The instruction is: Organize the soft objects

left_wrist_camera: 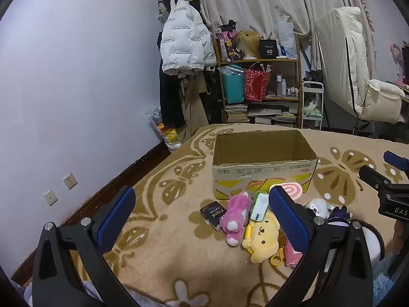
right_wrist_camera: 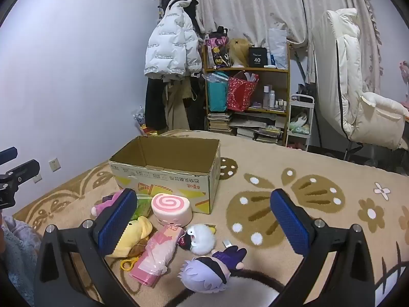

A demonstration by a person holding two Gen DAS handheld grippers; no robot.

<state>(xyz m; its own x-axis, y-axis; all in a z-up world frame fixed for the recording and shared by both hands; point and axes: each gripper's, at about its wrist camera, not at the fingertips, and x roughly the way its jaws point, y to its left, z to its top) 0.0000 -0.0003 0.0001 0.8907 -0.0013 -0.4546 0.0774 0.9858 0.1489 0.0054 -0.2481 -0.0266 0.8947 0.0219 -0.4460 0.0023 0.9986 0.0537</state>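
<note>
Soft toys (right_wrist_camera: 199, 238) lie low in frame | box (right_wrist_camera: 166, 168) empty | left gripper (left_wrist_camera: 204, 220), right gripper (right_wrist_camera: 204, 220) wide apart, nothing held | one toy should be pinched at its middle.

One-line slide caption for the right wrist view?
Open right hand-held gripper hovers over plush toys before an empty cardboard box.

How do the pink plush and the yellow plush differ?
Colour: the pink plush is magenta with white paws; the yellow plush is pale yellow with a small embroidered face.
Shape: the pink plush is long and narrow; the yellow plush is rounder and wider.
Attachment: a yellow clip sits at the yellow plush's lower edge; none shows on the pink plush.
Shared: both lie side by side on the blanket before the cardboard box, neither gripped.
</note>
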